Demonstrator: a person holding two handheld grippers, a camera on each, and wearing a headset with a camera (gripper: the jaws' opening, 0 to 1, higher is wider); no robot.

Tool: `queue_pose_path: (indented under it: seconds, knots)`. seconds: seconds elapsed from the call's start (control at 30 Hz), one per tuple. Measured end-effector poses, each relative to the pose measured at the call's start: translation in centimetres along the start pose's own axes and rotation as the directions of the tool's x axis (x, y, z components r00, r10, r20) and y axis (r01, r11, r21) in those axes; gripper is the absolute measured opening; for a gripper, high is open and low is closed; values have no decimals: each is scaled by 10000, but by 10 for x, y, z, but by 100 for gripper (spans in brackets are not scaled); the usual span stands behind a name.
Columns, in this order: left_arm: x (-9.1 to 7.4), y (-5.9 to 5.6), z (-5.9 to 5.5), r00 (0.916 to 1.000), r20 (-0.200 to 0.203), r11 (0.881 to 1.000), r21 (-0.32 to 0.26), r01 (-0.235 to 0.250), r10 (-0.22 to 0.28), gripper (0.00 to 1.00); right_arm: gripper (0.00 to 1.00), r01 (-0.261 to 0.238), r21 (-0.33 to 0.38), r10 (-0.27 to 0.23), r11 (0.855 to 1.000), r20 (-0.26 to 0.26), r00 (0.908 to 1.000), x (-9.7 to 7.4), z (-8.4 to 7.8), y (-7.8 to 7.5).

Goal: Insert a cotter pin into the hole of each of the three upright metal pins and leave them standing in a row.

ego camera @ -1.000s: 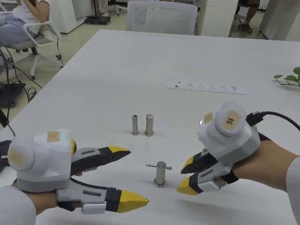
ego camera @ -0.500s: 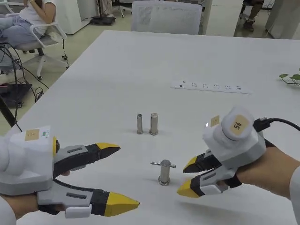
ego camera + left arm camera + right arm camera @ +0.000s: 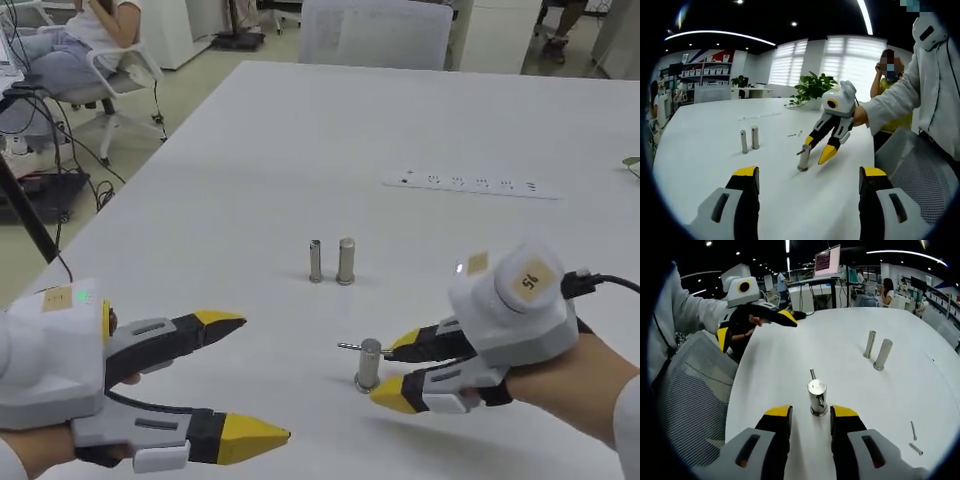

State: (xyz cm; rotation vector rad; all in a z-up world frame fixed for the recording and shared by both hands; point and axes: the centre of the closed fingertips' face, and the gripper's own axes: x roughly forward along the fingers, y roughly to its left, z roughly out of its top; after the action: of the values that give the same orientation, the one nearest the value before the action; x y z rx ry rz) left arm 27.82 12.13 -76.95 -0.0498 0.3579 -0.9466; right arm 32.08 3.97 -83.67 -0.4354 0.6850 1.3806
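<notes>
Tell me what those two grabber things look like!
The left gripper and right gripper have chunky white bodies and black jaws with pointy yellow tips. The right one carries a round tan sticker with a number and a black cable. The left has a small green light. The sleeve is pale.

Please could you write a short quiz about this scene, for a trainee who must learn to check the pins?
1. True or false: the front metal pin already has a cotter pin through it.
2. How many metal pins stand upright on the table?
3. The right claw is: A) shut on a cotter pin; B) open, near the front metal pin; C) touching the back metal pins.
Key: 1 true; 2 three; 3 B.
</notes>
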Motion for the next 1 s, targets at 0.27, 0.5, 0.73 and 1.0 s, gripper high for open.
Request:
queue_pose_path:
  seconds: [0.27,0.5,0.73,1.0]
  knots:
    - [-3,1,0,10000,-1,10000,-62,-73,73,80,27,208,-407,-200,9990,180,9996,14,-1,-7]
    - [-5,2,-2,9999,-40,9999,-94,-126,126,81,21,256,-467,-223,9986,712,9972,16,2,-10]
    - [-6,3,-2,9999,-74,9998,-83,-154,154,80,18,314,-703,-215,9970,1378,9902,17,6,-9]
    - [-7,4,-2,9998,-63,9998,-92,-187,186,80,14,374,-1146,-199,9927,1505,9884,19,10,-12]
